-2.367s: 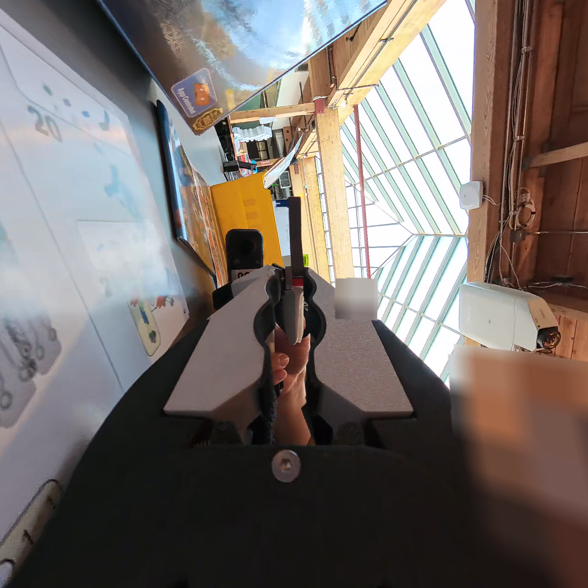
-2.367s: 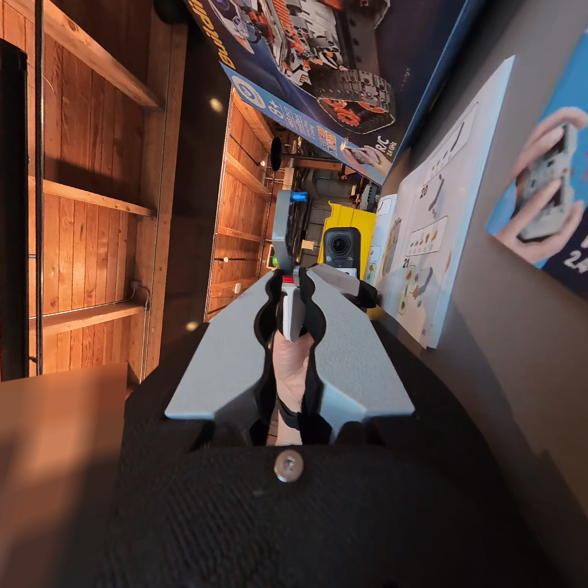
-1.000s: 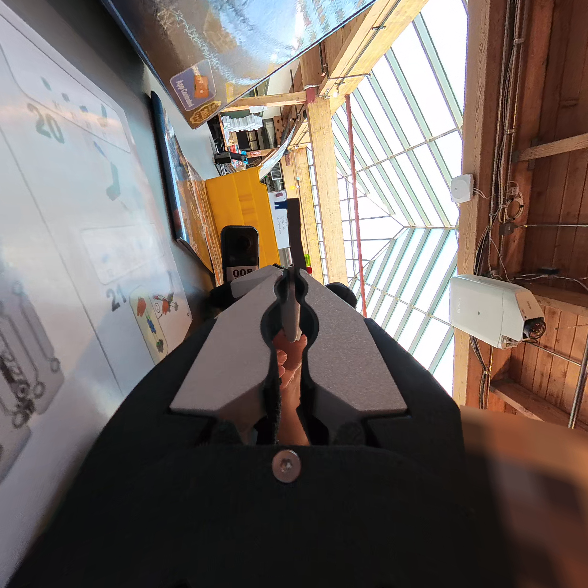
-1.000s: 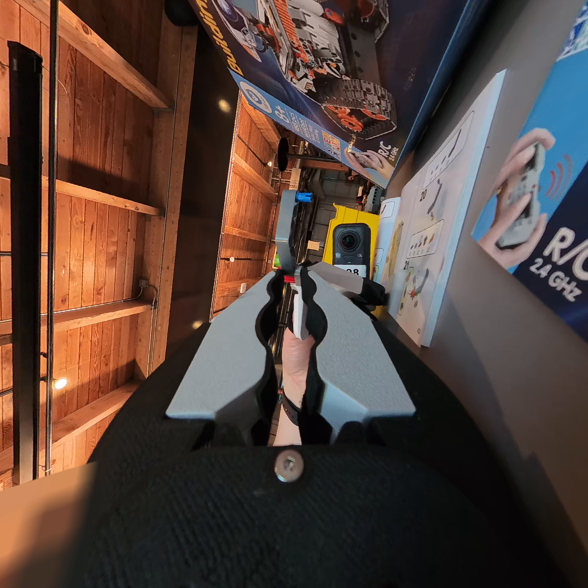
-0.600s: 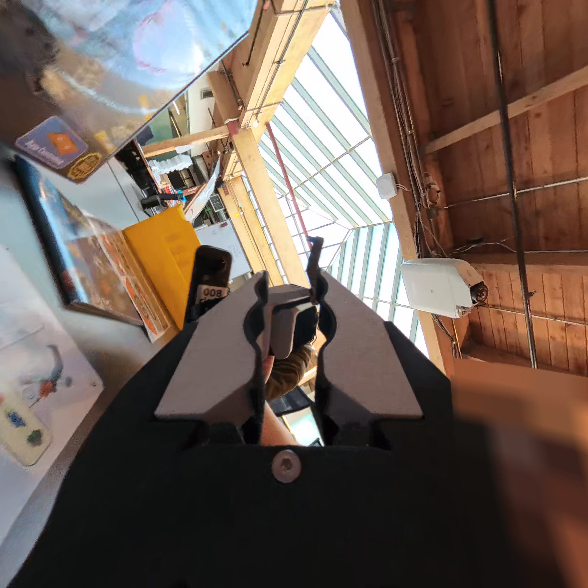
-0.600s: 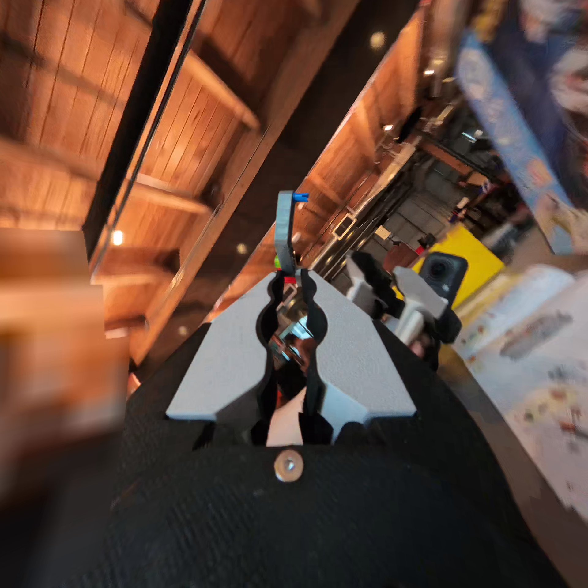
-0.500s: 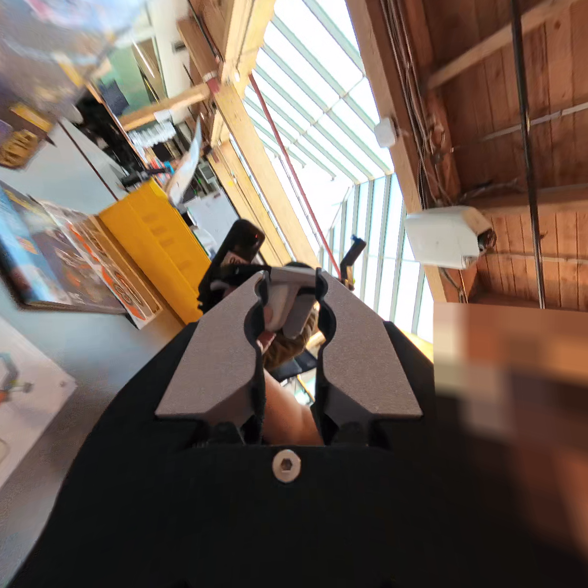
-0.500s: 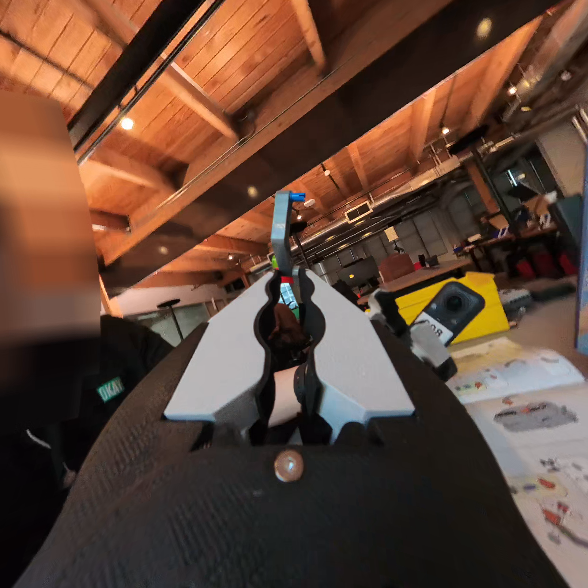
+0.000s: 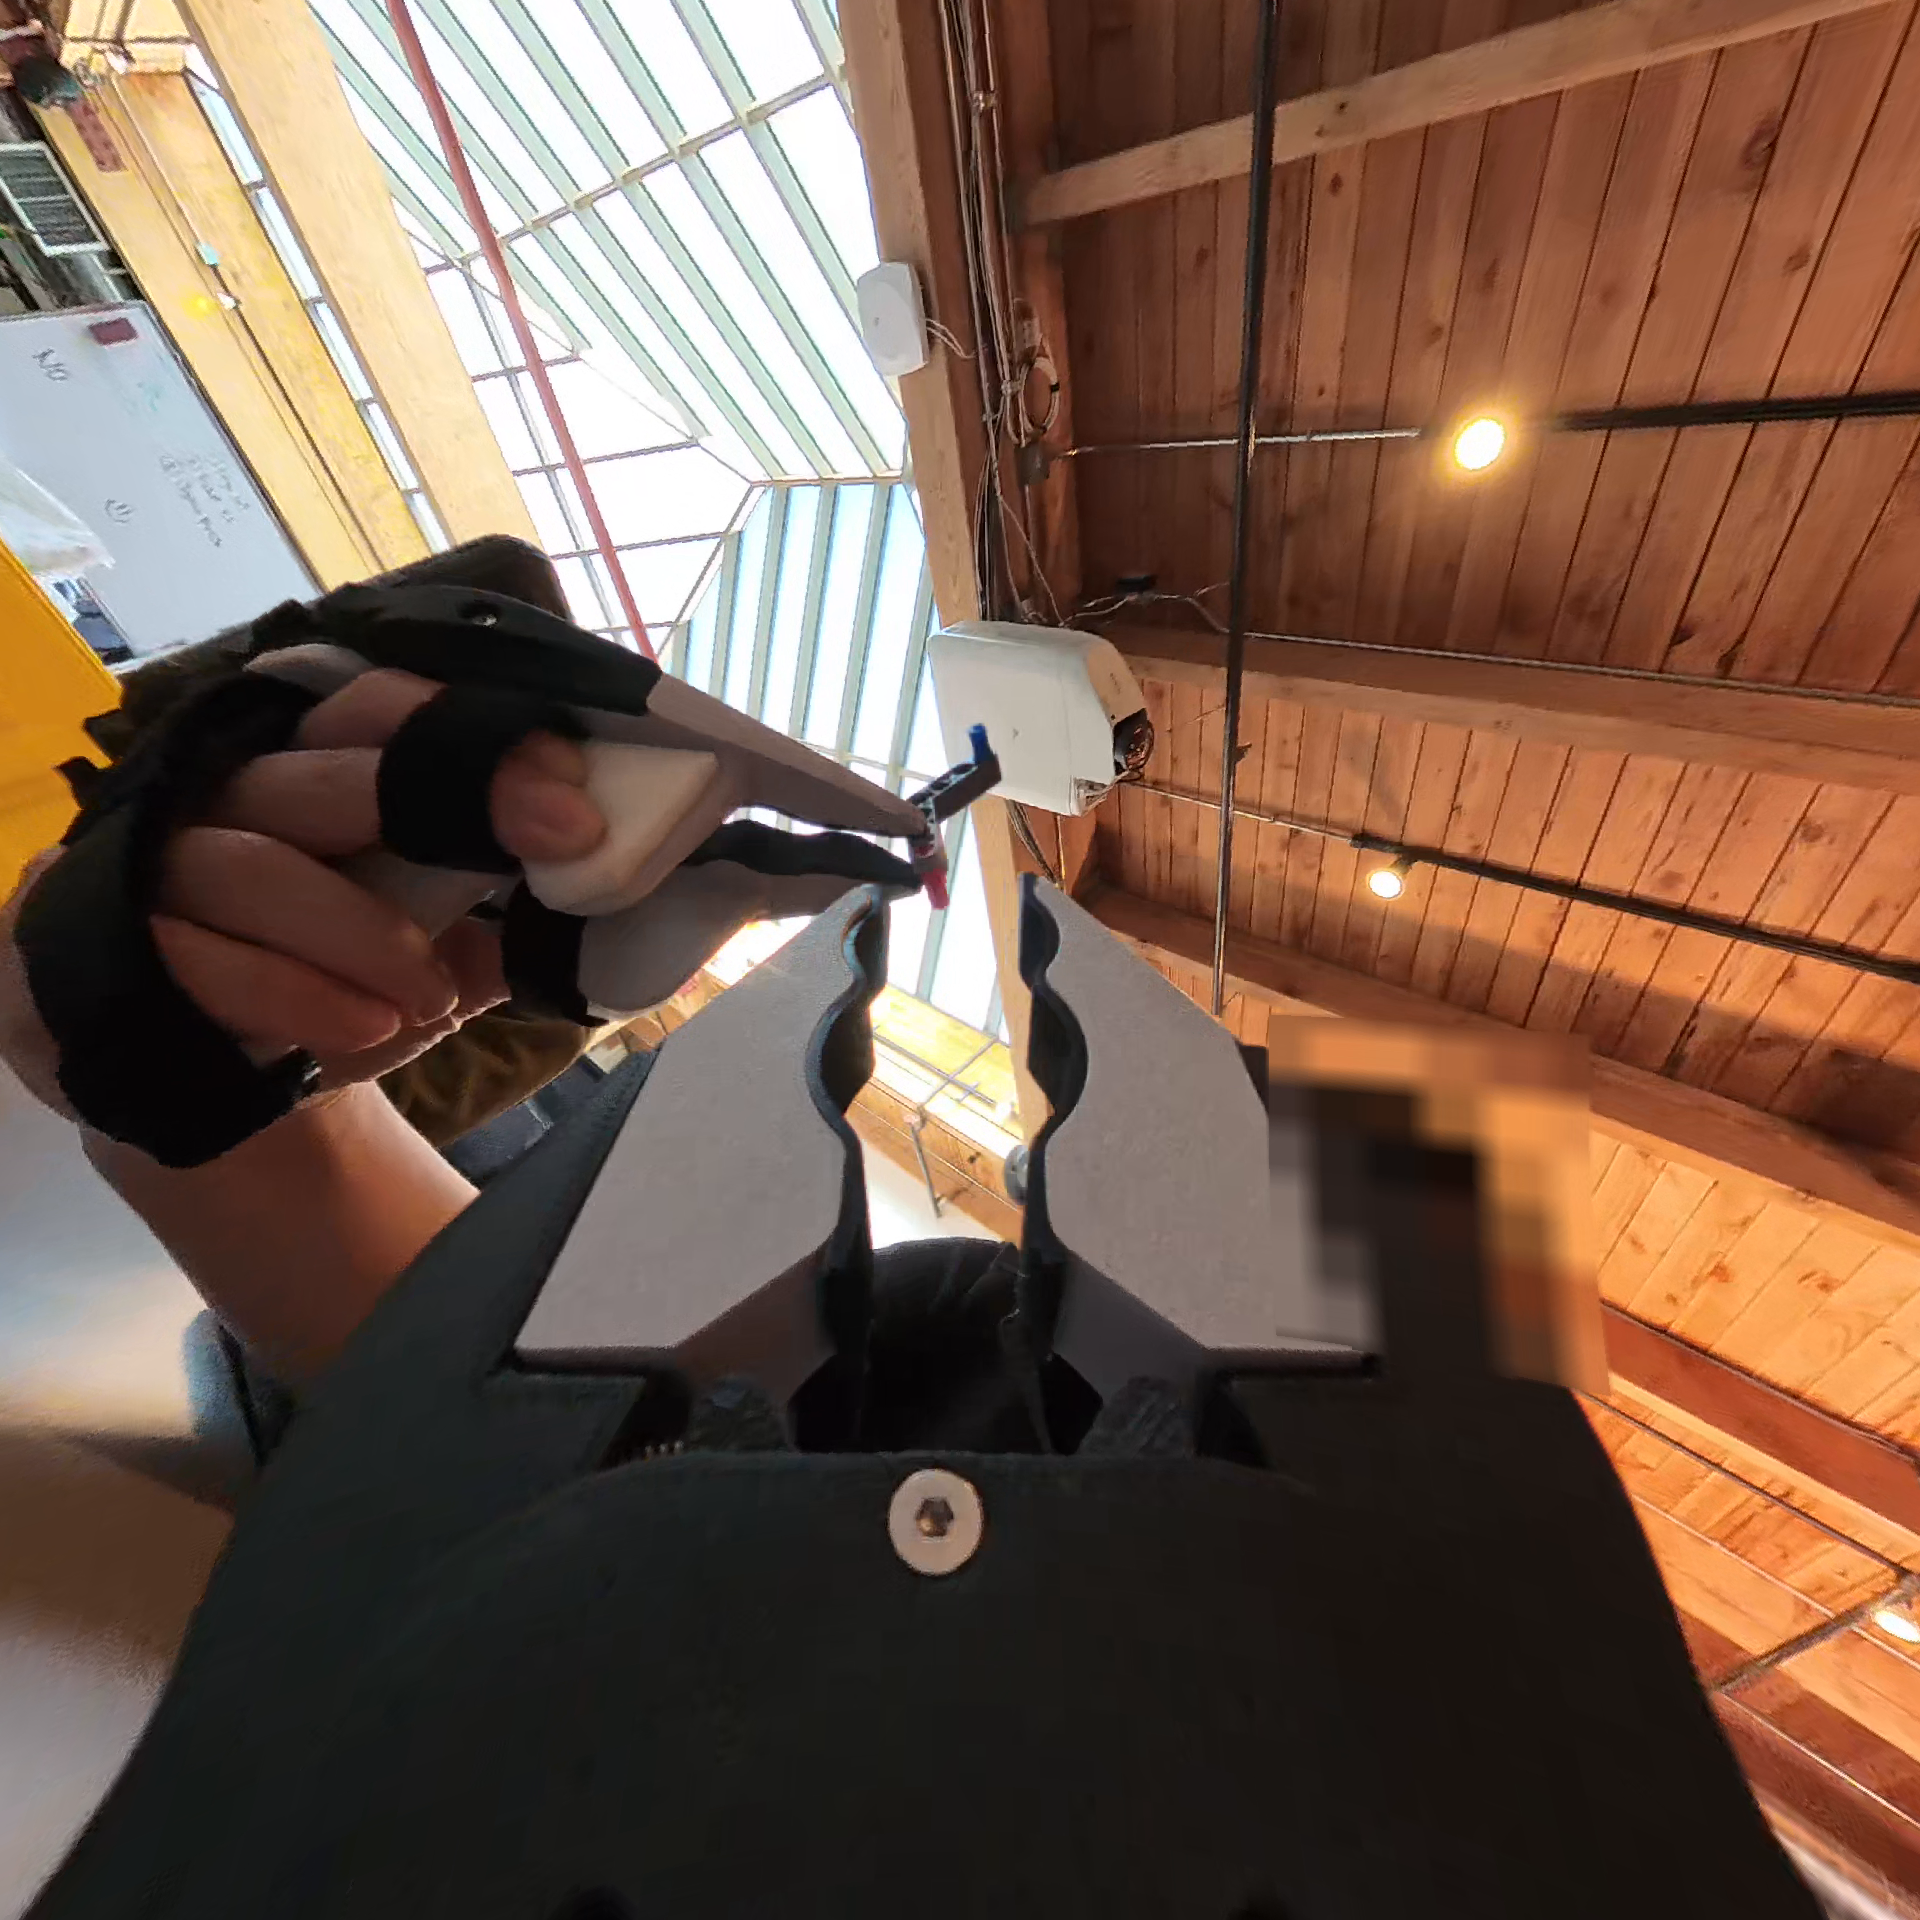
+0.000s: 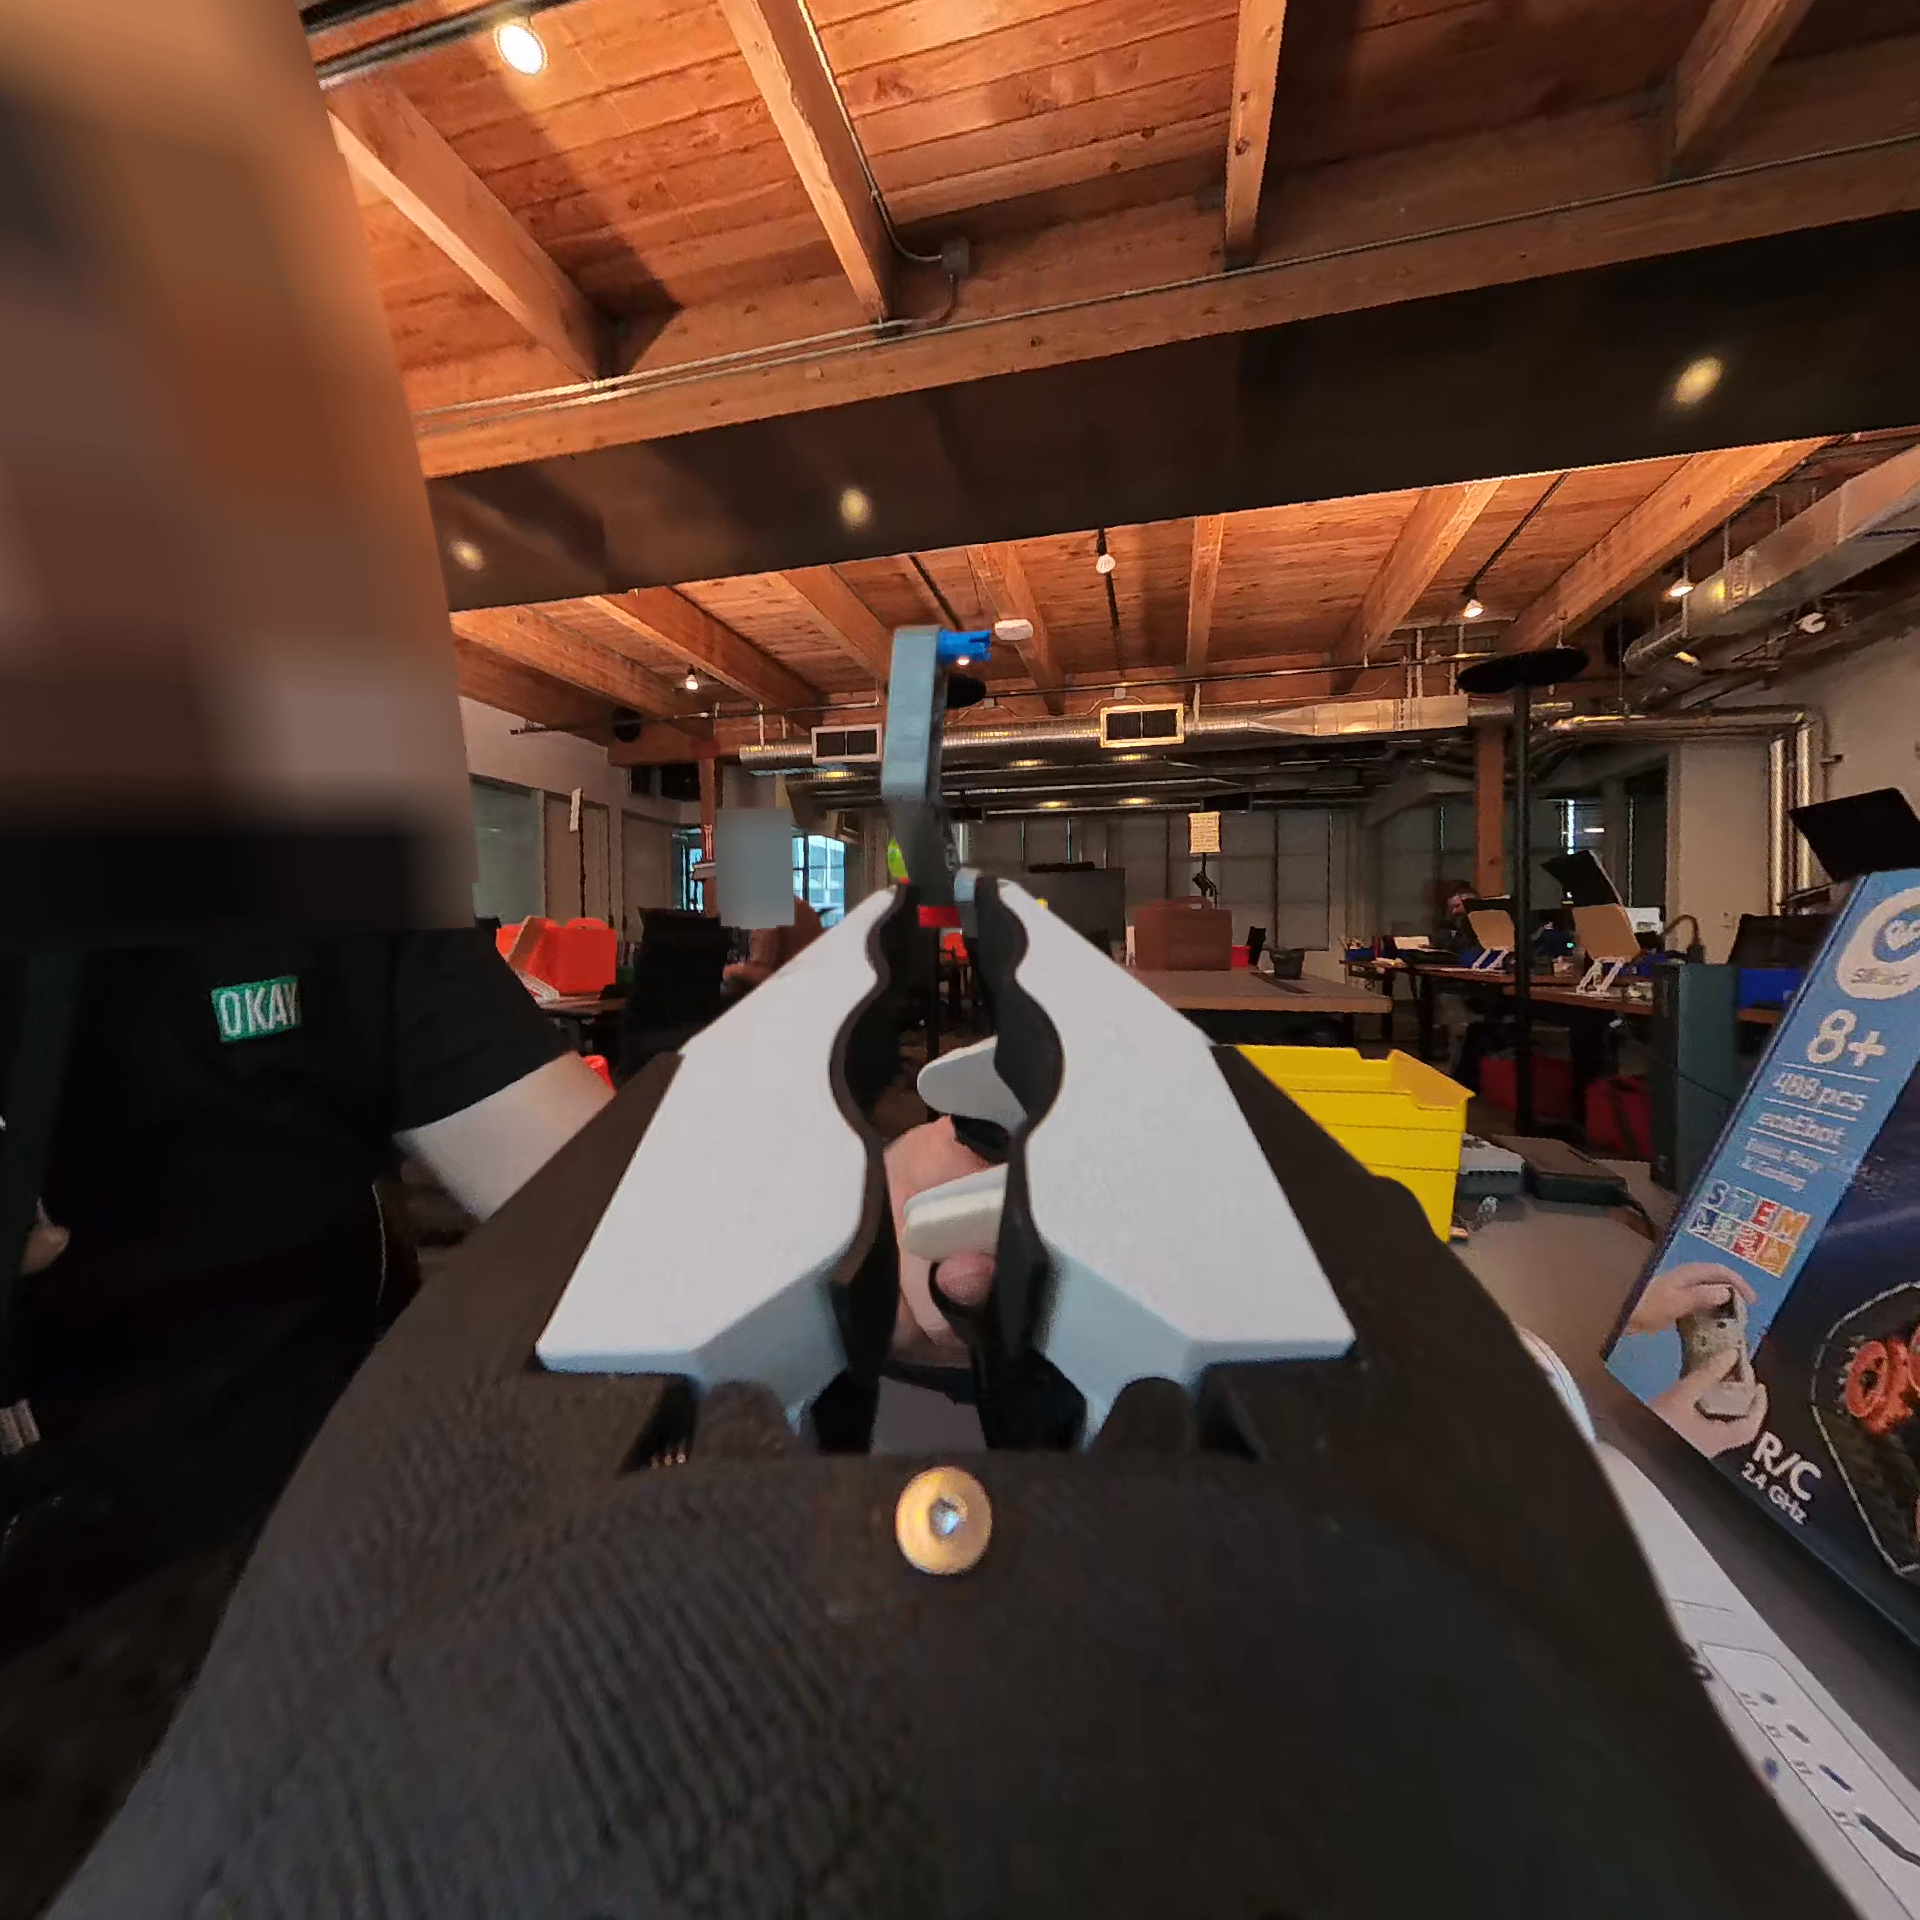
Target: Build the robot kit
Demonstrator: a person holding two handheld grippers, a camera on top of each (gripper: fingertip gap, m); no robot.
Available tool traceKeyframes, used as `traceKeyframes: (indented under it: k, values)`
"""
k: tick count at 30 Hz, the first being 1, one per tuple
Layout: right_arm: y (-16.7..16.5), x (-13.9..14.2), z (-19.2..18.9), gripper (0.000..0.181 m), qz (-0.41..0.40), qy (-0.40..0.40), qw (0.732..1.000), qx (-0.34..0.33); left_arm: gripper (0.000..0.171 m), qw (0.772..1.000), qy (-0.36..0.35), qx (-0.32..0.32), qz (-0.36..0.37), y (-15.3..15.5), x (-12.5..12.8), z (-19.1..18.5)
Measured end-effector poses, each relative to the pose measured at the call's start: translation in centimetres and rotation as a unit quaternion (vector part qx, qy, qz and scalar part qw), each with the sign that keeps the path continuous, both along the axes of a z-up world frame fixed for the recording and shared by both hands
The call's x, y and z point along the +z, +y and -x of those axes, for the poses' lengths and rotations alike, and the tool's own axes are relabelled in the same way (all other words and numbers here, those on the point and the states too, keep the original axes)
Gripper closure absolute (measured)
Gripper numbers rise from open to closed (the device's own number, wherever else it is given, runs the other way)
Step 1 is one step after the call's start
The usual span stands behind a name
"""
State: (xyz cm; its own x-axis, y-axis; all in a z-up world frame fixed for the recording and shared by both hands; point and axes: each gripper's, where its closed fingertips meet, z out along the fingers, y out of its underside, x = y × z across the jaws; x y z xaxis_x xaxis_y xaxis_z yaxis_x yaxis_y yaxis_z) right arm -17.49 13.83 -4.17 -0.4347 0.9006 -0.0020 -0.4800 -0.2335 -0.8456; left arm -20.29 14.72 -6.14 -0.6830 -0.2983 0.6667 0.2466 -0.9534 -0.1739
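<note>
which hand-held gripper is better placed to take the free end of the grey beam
Left, likely. The left hand-held gripper is open and empty, its tips close beside the grey beam. The right hand-held gripper is shut on the beam's lower end, so it has nothing free to grasp with.

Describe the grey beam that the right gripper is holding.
The beam is a thin grey plastic strip, standing upright beyond the right gripper, whose fingers are shut on its lower end. A blue pin sticks sideways from its top; a red piece shows at the grip. In the left wrist view it looks dark, near the open left gripper.
</note>
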Motion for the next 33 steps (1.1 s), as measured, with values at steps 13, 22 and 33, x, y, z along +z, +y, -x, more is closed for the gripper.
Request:
traceKeyframes:
  k: [13,22,33]
  values:
    - [-1.0,-1.7,1.7,0.17,-0.043,-0.031,0.999,-0.004,0.162,0.999,0.012,-0.033,-0.011,-1.0,-0.2,-0.7]
    - [-1.1,-2.2,2.0,0.169,-0.056,-0.041,0.997,-0.018,0.167,0.998,0.029,-0.052,-0.023,-1.7,-0.4,-1.0]
    - [3.4,-1.6,2.6,0.136,0.089,-0.063,0.992,-0.067,0.167,0.967,0.155,0.174,-0.105,2.2,-1.2,2.6]
